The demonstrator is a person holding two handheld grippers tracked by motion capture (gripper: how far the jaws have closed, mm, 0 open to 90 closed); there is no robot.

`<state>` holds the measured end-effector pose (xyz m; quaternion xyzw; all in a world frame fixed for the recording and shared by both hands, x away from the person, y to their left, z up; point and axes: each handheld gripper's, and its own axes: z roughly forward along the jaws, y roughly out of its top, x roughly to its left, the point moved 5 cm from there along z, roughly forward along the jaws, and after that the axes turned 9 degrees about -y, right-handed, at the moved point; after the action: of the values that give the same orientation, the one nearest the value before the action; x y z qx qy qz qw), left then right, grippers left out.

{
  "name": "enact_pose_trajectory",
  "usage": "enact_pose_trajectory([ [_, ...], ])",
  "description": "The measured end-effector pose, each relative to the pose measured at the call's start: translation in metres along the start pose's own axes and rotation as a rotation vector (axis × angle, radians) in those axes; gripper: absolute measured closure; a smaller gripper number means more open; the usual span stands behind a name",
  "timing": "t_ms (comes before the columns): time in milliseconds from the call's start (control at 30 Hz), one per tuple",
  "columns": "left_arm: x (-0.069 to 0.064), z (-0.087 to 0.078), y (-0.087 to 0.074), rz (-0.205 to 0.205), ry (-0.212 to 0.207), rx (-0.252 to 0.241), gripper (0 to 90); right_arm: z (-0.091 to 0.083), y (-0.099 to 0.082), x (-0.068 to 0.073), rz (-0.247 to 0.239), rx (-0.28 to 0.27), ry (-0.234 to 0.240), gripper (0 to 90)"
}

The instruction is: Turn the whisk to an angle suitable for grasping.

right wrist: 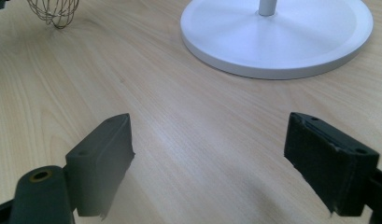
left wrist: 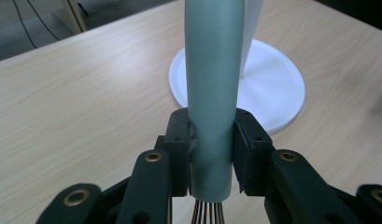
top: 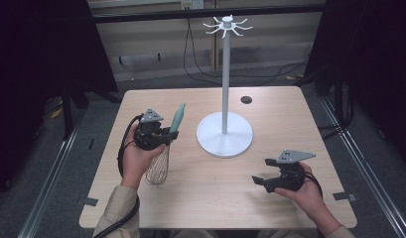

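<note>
A whisk with a pale green handle [top: 178,118] and a wire head [top: 158,168] is held up off the table at the left. My left gripper [top: 168,135] is shut on the handle [left wrist: 212,107] near the wires, handle pointing up and away, wire head hanging down. A white stand has a round base [top: 225,134], a tall pole [top: 225,74] and a ring of hooks [top: 227,26] on top. My right gripper [top: 262,171] is open low over the table at the right, nothing between its jaws [right wrist: 209,158]. The wire head [right wrist: 53,11] and the stand's base [right wrist: 277,42] lie ahead of it.
The wooden table [top: 190,198] has a small dark round hole [top: 246,99] near its far right. Bits of tape [top: 90,202] mark the front corners. Black curtains and cables on the floor surround the table.
</note>
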<state>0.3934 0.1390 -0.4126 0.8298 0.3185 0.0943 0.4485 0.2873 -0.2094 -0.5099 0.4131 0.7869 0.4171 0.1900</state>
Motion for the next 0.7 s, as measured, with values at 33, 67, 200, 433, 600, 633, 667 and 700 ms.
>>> enact_pose_trajectory([
  [33,0.0,-0.001,0.0,-0.001,0.006,-0.017,70.1,0.0,0.0,0.0,0.001,0.001,0.001,15.3],
  [67,0.0,-0.001,0.001,-0.005,0.01,-0.035,70.1,0.0,0.0,0.0,0.0,0.001,0.0,15.3],
  [200,0.0,-0.004,0.004,-0.022,0.025,-0.096,70.1,0.0,0.0,0.0,0.001,-0.001,0.001,15.2],
  [433,0.0,-0.012,0.011,-0.057,0.045,-0.202,70.1,0.0,0.0,0.0,0.001,-0.003,-0.002,15.1],
  [600,-0.001,-0.015,0.015,-0.06,0.066,-0.258,70.1,0.0,0.001,0.0,0.002,-0.004,-0.002,15.0],
  [633,-0.001,-0.016,0.016,-0.064,0.07,-0.272,70.1,0.0,0.001,0.0,0.002,-0.004,-0.002,15.0],
  [667,-0.001,-0.017,0.017,-0.063,0.075,-0.281,70.1,0.0,0.001,0.0,0.001,-0.004,0.0,15.0],
  [700,-0.001,-0.018,0.019,-0.062,0.069,-0.288,70.1,0.0,0.001,0.0,0.0,-0.004,0.001,15.0],
])
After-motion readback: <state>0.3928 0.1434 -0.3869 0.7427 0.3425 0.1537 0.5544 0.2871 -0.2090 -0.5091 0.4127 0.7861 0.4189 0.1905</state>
